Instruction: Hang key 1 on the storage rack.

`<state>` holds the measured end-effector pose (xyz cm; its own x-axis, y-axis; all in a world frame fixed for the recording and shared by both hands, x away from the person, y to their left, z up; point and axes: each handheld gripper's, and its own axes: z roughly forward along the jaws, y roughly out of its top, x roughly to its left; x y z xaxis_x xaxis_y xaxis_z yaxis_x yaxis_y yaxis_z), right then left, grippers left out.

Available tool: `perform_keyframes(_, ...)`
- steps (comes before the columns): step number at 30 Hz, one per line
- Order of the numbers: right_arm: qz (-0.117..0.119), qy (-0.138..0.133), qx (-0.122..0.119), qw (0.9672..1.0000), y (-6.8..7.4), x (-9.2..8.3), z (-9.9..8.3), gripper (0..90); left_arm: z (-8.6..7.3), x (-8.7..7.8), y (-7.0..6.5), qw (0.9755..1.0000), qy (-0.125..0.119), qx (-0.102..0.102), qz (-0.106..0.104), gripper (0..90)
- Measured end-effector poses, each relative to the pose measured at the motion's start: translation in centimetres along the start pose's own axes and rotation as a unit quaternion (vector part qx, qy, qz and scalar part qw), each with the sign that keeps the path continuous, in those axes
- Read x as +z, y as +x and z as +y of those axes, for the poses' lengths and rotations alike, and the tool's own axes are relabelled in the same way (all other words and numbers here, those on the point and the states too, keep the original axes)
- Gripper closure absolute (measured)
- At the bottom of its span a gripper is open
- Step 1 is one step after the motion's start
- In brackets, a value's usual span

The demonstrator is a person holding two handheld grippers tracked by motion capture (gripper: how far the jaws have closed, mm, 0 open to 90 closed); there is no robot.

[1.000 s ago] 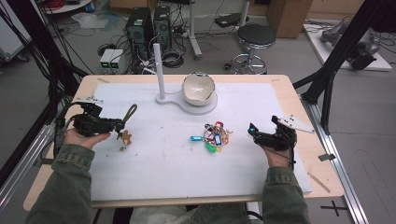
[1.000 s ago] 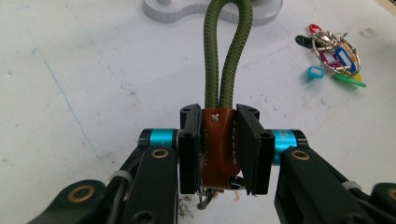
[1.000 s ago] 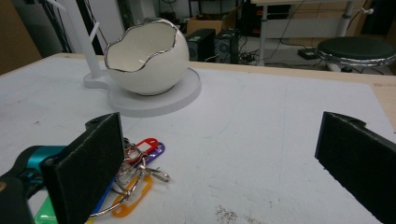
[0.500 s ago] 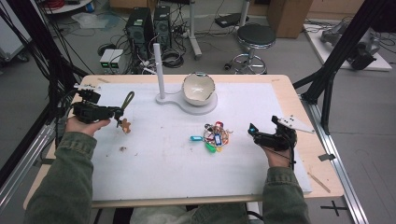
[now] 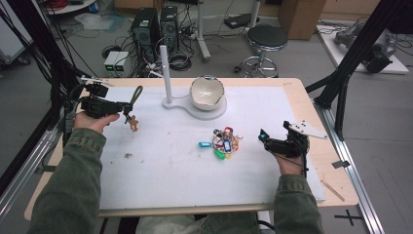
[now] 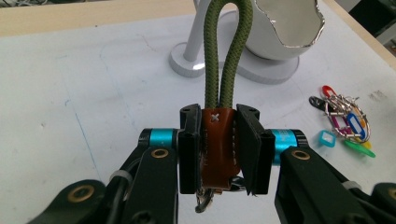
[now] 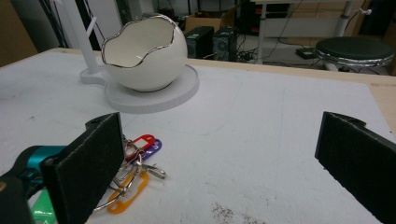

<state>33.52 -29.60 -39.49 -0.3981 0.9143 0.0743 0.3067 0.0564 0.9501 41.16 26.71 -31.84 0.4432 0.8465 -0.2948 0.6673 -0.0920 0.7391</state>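
My left gripper [image 5: 125, 108] [image 6: 219, 151] hovers over the table's left side, shut on a keychain's brown leather tab [image 6: 215, 133]. Its olive green cord loop [image 5: 138, 94] [image 6: 226, 51] sticks out beyond the jaws, and a small metal piece [image 5: 133, 123] dangles underneath. A bunch of keys with coloured tags [image 5: 224, 142] [image 6: 343, 123] [image 7: 133, 172] lies mid-table. My right gripper [image 5: 263, 138] [image 7: 224, 163] rests just right of that bunch, open, with nothing between its wide-apart pads. A white egg-shaped bowl [image 5: 207, 92] [image 6: 287, 25] [image 7: 142, 53] sits on a white base with an upright post [image 5: 165, 73].
A white mat [image 5: 185, 170] covers most of the wooden table [image 5: 297, 92]. Some brown crumbs [image 5: 128, 156] lie on the mat near the left forearm. Black frame poles [image 5: 341, 78] stand at both table sides; a stool and computers are on the floor beyond.
The left hand has lifted the keychain and carried it away from the person, toward the far left of the table. The right gripper has stayed still.
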Motion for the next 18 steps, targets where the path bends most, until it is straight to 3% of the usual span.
perform_keyframes(10, 0.001, -0.001, 0.001, 1.0, -0.1, -0.1, 0.0, 0.7, 0.3, 0.6, 1.6, 0.9988, -0.012, -0.042, -0.021, 71.1)
perform_keyframes(18, 0.001, 0.001, -0.001, 1.0, 0.0, 0.0, 0.0, 0.7, 0.6, 1.3, 2.7, 0.9963, -0.019, -0.08, -0.023, 71.1)
